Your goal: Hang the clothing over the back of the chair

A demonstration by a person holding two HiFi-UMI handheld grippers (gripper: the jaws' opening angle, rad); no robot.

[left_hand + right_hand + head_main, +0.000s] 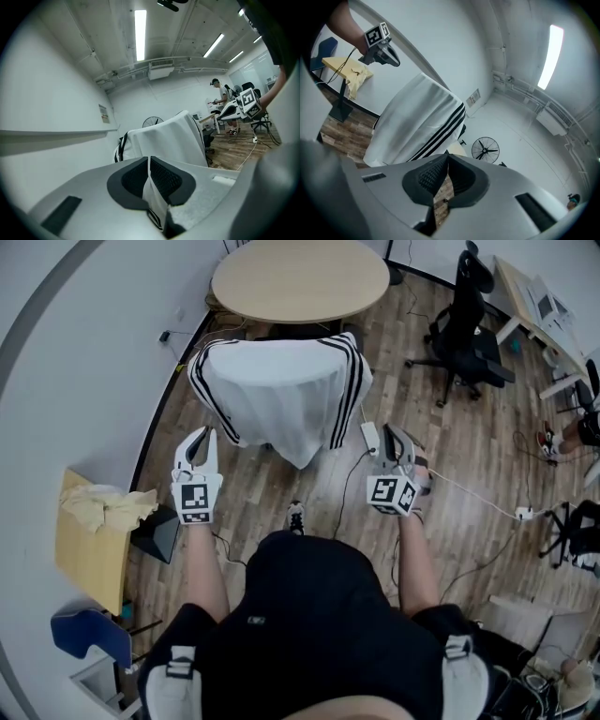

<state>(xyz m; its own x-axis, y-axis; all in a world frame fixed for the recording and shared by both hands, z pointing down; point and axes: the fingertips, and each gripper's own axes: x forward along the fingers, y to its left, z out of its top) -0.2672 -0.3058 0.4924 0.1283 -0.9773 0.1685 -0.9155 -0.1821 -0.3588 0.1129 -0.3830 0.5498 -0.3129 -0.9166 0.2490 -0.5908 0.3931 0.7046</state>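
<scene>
Clothing [281, 390]: white with black stripes, draped over the chair back, which it hides; at 12 o'clock from the person, just before the round table [300, 277].
Left gripper [207, 435]: jaws closed tip to tip, nothing between them; the clothing's lower edge is near, at 1 o'clock, not touching.
Right gripper [391, 432]: jaws closed tip to tip, nothing between them; the clothing's striped side is near, at 10 o'clock, not touching.
Floor [469, 456]: wood planks under both grippers.
</scene>
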